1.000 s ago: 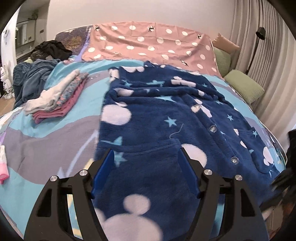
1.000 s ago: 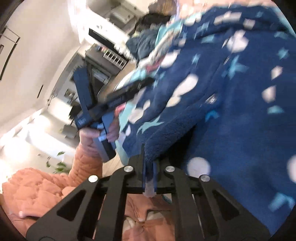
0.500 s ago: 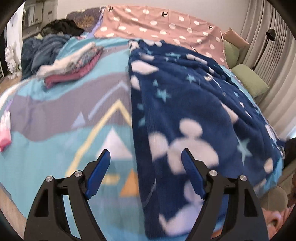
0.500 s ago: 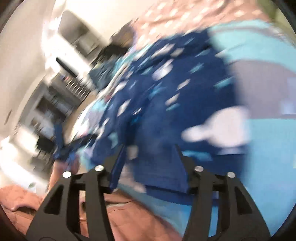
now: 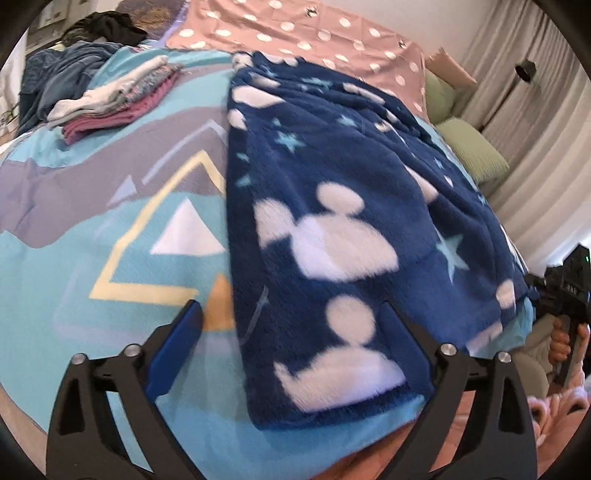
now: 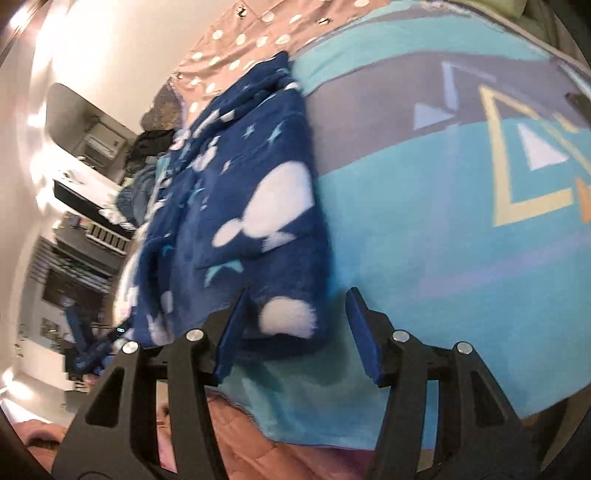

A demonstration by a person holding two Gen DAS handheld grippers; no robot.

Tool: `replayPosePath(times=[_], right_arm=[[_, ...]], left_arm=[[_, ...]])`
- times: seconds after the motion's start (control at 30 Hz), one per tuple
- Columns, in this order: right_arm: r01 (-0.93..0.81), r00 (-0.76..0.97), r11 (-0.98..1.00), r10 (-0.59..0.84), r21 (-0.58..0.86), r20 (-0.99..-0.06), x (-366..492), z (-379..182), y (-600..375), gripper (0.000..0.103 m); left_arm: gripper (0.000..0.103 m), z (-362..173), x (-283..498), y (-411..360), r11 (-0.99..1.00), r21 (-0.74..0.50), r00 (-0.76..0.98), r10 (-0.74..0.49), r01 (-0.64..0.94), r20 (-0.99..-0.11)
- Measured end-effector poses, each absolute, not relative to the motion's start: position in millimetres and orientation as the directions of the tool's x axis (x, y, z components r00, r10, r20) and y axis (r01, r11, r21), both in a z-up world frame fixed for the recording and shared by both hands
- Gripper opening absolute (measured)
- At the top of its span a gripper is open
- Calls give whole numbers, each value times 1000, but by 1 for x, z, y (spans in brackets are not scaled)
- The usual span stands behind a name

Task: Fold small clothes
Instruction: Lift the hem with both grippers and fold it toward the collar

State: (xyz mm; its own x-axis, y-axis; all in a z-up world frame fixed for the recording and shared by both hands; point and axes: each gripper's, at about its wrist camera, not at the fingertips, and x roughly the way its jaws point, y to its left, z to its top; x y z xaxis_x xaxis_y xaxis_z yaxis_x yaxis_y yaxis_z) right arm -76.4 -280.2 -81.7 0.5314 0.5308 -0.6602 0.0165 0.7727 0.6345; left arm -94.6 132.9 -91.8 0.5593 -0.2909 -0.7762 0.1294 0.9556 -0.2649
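A navy fleece garment (image 5: 332, 184) with white mouse-head shapes and pale stars lies folded lengthwise on the bed. My left gripper (image 5: 290, 306) hovers over its near left edge. The jaws are opening wide, with that edge lying between them and the pads clear of it. My right gripper (image 6: 297, 295) stands open over the garment's (image 6: 258, 206) near right corner, and its pads do not press the fleece either. The right gripper (image 5: 565, 291) also shows at the left wrist view's right edge, held in a hand.
A turquoise and grey bed cover (image 5: 110, 221) with triangles lies under the garment. A stack of folded clothes (image 5: 114, 99) sits at the far left, with a dark heap of clothes (image 5: 66, 74) behind it. Pink dotted fabric (image 5: 295, 29) and green cushions (image 5: 476, 155) line the far side.
The garment lay spread with its buttons showing; now it is folded over lengthwise. My right gripper let go of the fleece and opened. My left gripper opened wider and drew back to the near edge.
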Motion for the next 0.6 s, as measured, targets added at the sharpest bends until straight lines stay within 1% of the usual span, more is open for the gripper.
replayPosePath(times=[0.07,0.13,0.27,0.3,0.47,0.5,0.53,0.6], right_arm=[[0,534,768,542,641,-649,-79,-85,-280,56],[-7,539,756,554,654,-634,-84,-85,-287,56],[-12,527,666,638,746,-562,-85,-93,-296,56],[-8,528,643,653,766,-543,-81,-96,-295,57],[-28,511,534,734,845,-447,-66,-106,-305,55],[-32,509,521,743,853,-434,-64,-105,-306,56],[-36,503,512,751,858,-428,-61,-106,-305,56],[-49,489,524,754,850,-437,-60,-103,-303,57]], left_arm=[[96,-93,-96,132,956,-267,559,-290,124,-777],[96,-93,-98,134,947,-303,559,-310,108,-769],[96,-91,-100,137,898,-425,545,-414,114,-729],[96,-91,-100,136,891,-436,543,-429,126,-722],[96,-92,-87,125,901,-394,562,-423,181,-711],[92,-91,-82,124,899,-397,566,-428,185,-704],[86,-91,-78,123,895,-404,568,-435,187,-699],[78,-91,-75,125,894,-410,569,-434,178,-699]])
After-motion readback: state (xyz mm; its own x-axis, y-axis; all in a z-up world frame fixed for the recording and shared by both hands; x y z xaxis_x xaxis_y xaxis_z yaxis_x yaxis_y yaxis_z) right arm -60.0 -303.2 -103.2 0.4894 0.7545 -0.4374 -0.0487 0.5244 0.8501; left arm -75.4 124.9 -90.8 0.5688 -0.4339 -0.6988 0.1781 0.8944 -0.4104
